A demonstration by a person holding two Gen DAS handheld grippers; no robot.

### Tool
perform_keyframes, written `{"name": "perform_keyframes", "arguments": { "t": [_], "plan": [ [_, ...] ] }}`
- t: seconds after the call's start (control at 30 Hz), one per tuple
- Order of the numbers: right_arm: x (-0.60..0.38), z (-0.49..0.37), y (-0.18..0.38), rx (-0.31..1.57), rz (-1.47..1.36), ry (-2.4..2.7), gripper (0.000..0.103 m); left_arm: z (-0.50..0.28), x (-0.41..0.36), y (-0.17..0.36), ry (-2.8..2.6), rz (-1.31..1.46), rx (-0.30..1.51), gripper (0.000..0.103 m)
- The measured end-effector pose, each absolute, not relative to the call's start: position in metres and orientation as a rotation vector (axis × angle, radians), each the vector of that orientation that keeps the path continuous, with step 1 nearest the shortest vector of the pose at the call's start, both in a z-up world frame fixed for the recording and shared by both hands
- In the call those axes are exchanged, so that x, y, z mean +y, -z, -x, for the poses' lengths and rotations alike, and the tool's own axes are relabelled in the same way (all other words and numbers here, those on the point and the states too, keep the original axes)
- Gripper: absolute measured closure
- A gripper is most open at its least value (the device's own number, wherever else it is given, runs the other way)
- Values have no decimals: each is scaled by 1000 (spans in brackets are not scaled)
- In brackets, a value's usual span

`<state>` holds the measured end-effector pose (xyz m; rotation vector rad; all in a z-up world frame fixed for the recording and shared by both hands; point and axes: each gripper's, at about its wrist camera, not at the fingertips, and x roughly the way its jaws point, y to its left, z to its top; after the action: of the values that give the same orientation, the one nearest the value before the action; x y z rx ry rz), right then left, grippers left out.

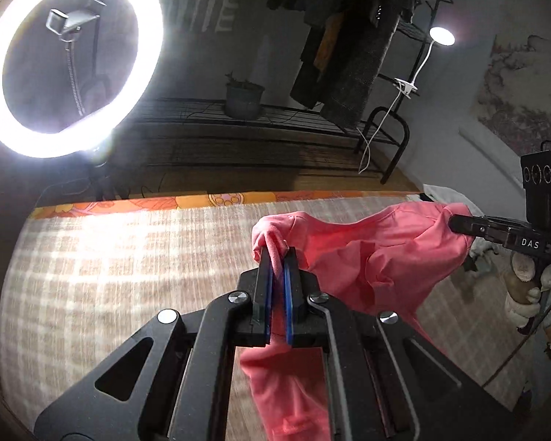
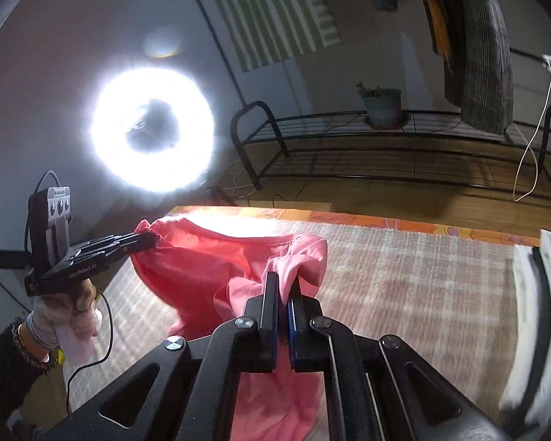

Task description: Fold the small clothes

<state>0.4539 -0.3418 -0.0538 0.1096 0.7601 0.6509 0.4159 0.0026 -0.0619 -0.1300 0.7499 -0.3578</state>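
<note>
A small pink garment (image 1: pixel 378 253) hangs in the air above a beige checked cloth (image 1: pixel 128 264), stretched between the two grippers. My left gripper (image 1: pixel 278 251) is shut on one bunched corner of it, and the fabric drapes down under the jaws. In the right wrist view the pink garment (image 2: pixel 209 261) sags in the middle, and my right gripper (image 2: pixel 283 279) is shut on its other corner. Each view also shows the opposite gripper: the right gripper (image 1: pixel 453 222) at the far right, the left gripper (image 2: pixel 152 239) at the left, each held by a gloved hand (image 2: pixel 73 316).
A bright ring light (image 1: pixel 69 58) stands beyond the far-left edge of the cloth. A black wire rack (image 2: pixel 385 147) with a potted plant (image 2: pixel 382 106) lines the wall. White and dark folded clothes (image 2: pixel 536 312) lie at the right. An orange patterned border (image 1: pixel 209 198) marks the far edge.
</note>
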Motion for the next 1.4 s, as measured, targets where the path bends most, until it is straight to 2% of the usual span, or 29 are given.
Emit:
{"name": "perform_keyframes", "arguments": {
  "t": [0.27, 0.6, 0.87, 1.03, 1.1, 1.17, 1.27, 1.33, 1.4],
  "plan": [
    [-339, -372, 55, 777, -79, -656, 102, -335, 0, 80, 362, 92, 803, 101],
    [-332, -270, 95, 848, 98, -624, 102, -254, -13, 109, 353, -19, 856, 100],
    [-345, -228, 116, 817, 142, -581, 101, -209, -6, 137, 334, -93, 911, 100],
    [-345, -202, 121, 812, 249, -564, 98, -180, 2, 136, 328, -138, 912, 100],
    [-351, -190, 118, 815, 249, -572, 84, -169, 5, 129, 319, -153, 901, 100],
    [-354, -182, 113, 802, 243, -572, 72, -161, 6, 124, 299, -162, 892, 93],
    [-347, -176, 108, 774, 249, -595, 72, -153, -5, 118, 308, -186, 864, 79],
    [-338, -179, 110, 771, 283, -592, 67, -151, -18, 117, 338, -213, 858, 73],
    [-325, -188, 114, 767, 317, -571, 48, -149, -35, 119, 378, -243, 854, 65]
  ]
}}
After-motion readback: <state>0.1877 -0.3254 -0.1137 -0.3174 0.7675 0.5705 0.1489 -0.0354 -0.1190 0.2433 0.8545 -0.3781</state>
